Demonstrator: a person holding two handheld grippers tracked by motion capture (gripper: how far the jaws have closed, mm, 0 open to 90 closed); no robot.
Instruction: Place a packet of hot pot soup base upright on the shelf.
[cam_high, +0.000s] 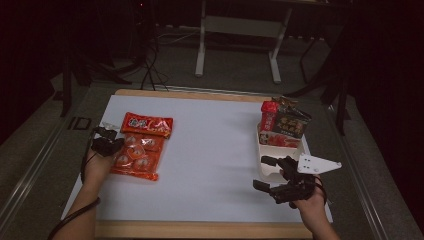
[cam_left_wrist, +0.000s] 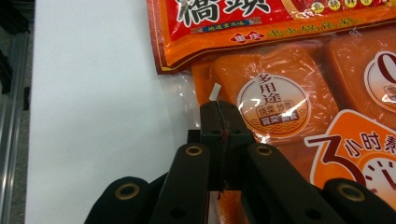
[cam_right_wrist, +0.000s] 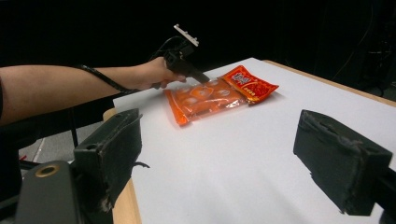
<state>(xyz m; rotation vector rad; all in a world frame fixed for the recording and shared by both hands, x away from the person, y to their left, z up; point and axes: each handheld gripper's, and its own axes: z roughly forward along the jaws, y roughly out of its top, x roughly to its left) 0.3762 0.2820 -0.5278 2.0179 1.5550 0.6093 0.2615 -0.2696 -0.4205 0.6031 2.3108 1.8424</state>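
Nearest the lens, the left gripper (cam_left_wrist: 219, 112) has its jaws pressed together on the clear edge film of the orange plastic multi-pack of seasoning blocks (cam_high: 141, 146), which lies flat at the left side of the white surface (cam_high: 210, 150). Risk: the pinch is thin and off-centre; lifting may let the slick film slip or tear, and the pack would swing and drop. Right of the pack, well apart, the right gripper (cam_high: 266, 173) hangs with jaws apart, beside the white tray (cam_high: 265, 167) of snack packets.

White bin (cam_high: 270, 170) w/ snack packs (cam_high: 282, 125) at table's (cam_high: 215, 150) right edge.
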